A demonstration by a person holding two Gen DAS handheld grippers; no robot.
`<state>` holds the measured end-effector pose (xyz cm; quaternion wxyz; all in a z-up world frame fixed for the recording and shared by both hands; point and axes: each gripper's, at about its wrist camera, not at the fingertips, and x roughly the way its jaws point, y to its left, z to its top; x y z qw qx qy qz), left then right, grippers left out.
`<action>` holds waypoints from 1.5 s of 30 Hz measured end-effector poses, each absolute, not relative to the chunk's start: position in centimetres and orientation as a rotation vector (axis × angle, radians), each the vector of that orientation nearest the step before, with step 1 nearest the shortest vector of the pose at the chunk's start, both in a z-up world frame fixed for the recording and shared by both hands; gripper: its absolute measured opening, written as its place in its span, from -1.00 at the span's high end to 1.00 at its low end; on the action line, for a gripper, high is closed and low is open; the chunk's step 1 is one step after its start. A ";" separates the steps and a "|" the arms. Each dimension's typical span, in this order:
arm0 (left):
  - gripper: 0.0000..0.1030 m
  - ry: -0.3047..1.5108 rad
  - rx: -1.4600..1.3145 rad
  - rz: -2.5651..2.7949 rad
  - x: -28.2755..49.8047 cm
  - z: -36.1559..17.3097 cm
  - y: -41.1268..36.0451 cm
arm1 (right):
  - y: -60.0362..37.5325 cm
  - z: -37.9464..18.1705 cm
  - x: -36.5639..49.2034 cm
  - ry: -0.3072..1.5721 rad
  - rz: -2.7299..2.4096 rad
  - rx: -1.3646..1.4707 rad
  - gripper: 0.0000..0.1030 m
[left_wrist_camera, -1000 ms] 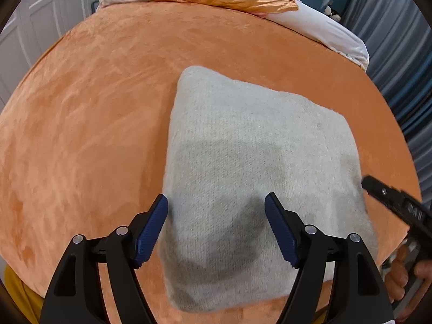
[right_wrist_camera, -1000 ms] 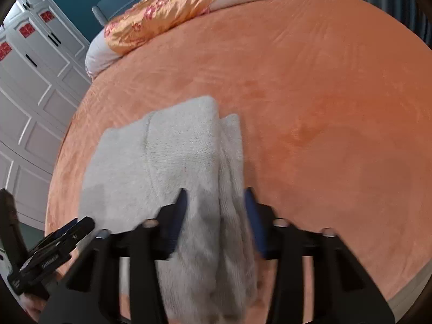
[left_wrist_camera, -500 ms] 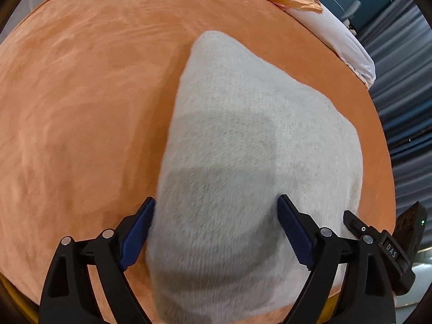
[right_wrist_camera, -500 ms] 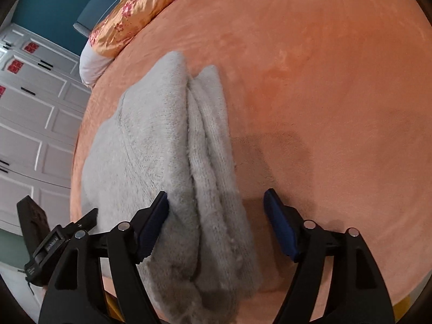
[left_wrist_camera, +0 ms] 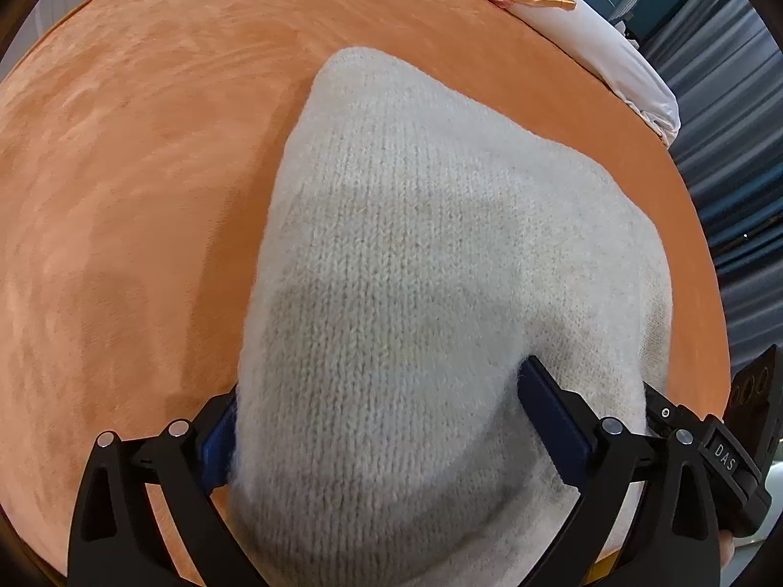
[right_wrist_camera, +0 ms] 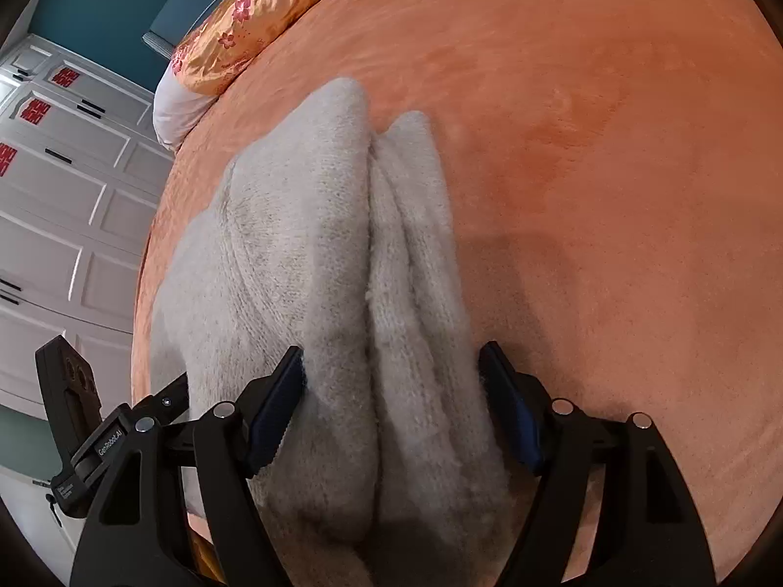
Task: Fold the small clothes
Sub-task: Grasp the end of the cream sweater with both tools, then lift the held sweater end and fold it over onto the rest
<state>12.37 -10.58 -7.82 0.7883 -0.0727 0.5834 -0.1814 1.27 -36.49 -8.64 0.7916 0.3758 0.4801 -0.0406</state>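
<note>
Presently: folded knit (left_wrist_camera: 440, 293) lower centre on bed (left_wrist_camera: 122, 171), both grippers' fingers half-open astride it, ungripped; next, close and lift.

The folded garment (left_wrist_camera: 440, 293) lies on the bed (left_wrist_camera: 147, 195) near its front edge; pillows (right_wrist_camera: 254, 14) lie behind it; wardrobe (right_wrist_camera: 63, 225) stands left.

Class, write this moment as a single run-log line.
stage: gripping folded garment | left gripper: straddles grey knit garment | right gripper: straddles stacked layers | surface: orange bedspread
</note>
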 end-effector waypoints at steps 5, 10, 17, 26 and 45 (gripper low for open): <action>-0.90 1.243 -0.145 -0.404 12.5 -8.0 -10.6 | -36.2 -8.5 1.6 1.033 -0.093 0.807 -0.36; -0.51 1.251 -0.129 -0.441 12.2 -6.5 -10.5 | -35.8 -7.7 1.3 1.035 -0.065 0.830 0.22; 0.06 1.193 -0.035 -0.520 10.2 -2.1 -10.9 | -33.8 -3.1 0.4 0.975 -0.085 0.738 0.42; 0.13 1.104 -0.009 -0.621 5.9 3.5 -11.0 | -31.2 3.6 -3.5 0.869 -0.057 0.670 0.44; 0.14 1.158 -0.033 -0.656 -1.4 3.2 -6.1 | -26.6 3.0 -13.1 0.914 -0.040 0.693 0.44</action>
